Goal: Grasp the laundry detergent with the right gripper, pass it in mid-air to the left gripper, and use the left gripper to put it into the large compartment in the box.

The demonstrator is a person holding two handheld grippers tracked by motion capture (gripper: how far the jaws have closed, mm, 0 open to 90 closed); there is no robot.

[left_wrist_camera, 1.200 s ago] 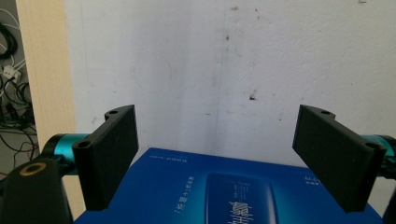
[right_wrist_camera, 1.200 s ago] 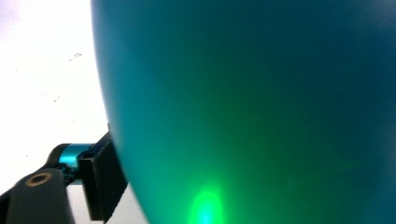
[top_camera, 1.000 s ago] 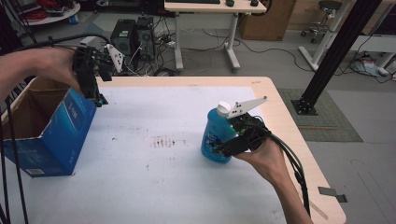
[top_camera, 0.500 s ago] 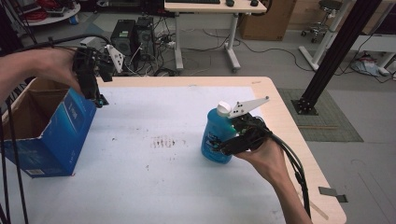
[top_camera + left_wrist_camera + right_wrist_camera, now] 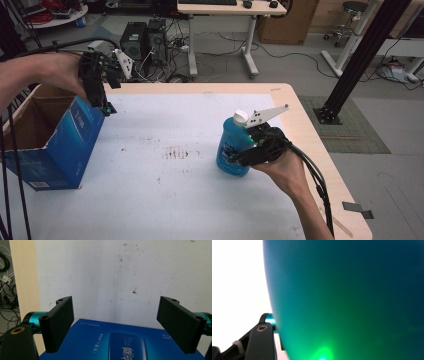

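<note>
On the white table cover, a blue bottle held; an open blue box at the left edge.

Right of centre, the right gripper [image 5: 239, 155] clamps the blue bottle [image 5: 231, 150], which stands upright on the table [image 5: 165, 200], white cap on top. Well apart, the left gripper [image 5: 106, 106] hangs over the near corner of the blue box [image 5: 70, 145], its jaws spread wide with nothing between them.

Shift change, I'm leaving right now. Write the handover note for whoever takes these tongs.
Right tongs: shut on the blue bottle, which stands upright on the white mat, white cap on.
Left tongs: open, holding nothing, above the near edge of the open blue box at the table's left.
Done: bottle gripped.
Left, probably: carry the bottle over and set it in the box.
</note>
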